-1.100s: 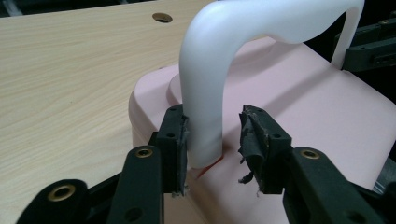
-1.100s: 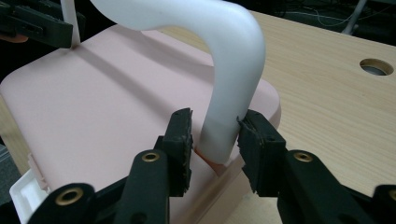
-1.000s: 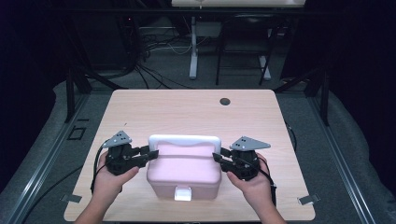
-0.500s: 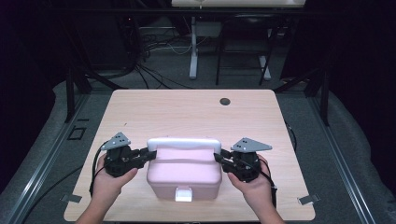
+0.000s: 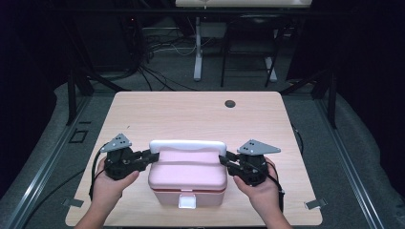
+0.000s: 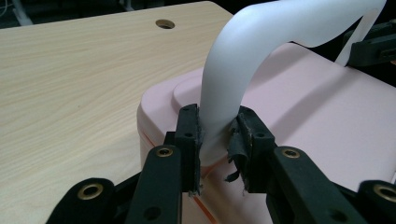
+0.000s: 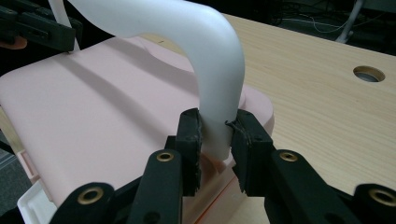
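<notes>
Gripping the white curved plastic handle (image 5: pixel 187 145) of a pink, round-cornered plastic lidded box (image 5: pixel 187 177) at both ends, a person works two black two-jaw tools at a pale wooden table (image 5: pixel 191 114). The left gripper (image 6: pixel 215 135) has just been closing and now pinches the handle's left foot between its pads, as seen in the left gripper view; the right gripper (image 7: pixel 215 133) has likewise just closed on the opposite foot, its frayed pads (image 7: pixel 239 140) pressed against the plastic. The box sits at the near middle of the table, its white front latch (image 5: pixel 186 202) facing the person and close to the near edge. The smooth, tapering handle looks likely to slide out of such narrow grips if pulled unevenly, and a lift by one side alone could tip the box or twist the handle on its pivots. With the latch apparently fastened, a hard pull would drag the whole box rather than open it. Bare wood lies ahead and to both sides, up to the round cable hole (image 5: pixel 230 103) near the far edge; toward the person there is little room.
</notes>
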`<state>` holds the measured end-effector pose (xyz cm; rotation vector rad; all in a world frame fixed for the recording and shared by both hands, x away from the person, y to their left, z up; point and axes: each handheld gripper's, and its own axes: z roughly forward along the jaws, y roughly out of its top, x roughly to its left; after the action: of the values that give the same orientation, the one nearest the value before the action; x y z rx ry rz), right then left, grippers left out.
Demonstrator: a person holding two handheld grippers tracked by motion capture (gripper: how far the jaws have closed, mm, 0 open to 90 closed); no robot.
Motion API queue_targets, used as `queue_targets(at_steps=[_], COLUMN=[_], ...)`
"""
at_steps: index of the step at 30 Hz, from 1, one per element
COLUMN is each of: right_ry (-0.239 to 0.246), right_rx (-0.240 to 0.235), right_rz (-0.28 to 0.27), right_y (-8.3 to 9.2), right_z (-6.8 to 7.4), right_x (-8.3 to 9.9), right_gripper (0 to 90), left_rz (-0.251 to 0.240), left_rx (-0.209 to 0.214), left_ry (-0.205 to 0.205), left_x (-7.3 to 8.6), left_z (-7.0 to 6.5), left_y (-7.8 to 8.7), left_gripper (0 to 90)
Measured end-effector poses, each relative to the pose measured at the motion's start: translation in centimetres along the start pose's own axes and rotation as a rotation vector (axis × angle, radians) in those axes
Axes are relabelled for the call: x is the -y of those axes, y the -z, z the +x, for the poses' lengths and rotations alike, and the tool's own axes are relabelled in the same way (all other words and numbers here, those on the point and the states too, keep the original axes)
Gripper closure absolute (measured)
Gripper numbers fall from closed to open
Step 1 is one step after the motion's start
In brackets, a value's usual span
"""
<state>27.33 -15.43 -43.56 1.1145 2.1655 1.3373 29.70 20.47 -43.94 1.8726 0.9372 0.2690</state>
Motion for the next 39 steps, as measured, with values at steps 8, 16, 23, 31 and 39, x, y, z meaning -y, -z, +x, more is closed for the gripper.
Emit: queue_targets(at_steps=[8, 16, 23, 31, 39], right_ry=[-0.015, -0.018, -0.028, -0.054, -0.077], right_rx=[-0.008, -0.002, -0.005, -0.019, -0.03], right_rz=[-0.005, -0.016, -0.022, -0.033, -0.053], right_y=[0.1, 0.2, 0.2, 0.1, 0.1], right_z=[-0.3, -0.4, -0.5, -0.9, -1.0], right_x=[-0.7, -1.5, -1.9, -2.4, -2.2], right_gripper=[73.4, 73.5, 73.4, 73.3, 73.6], left_rz=[-0.009, -0.016, -0.014, -0.025, -0.028], left_rx=[0.012, 0.003, 0.008, 0.024, 0.025], left_ry=[0.017, 0.013, 0.03, 0.048, 0.043], left_x=[-0.6, -1.4, -1.9, -2.3, -2.2], left_z=[0.3, 0.3, 0.5, 1.0, 0.8], left_y=[0.1, 0.4, 0.4, 0.3, 0.6], left_gripper=[72.9, 72.9, 73.0, 72.9, 70.6])
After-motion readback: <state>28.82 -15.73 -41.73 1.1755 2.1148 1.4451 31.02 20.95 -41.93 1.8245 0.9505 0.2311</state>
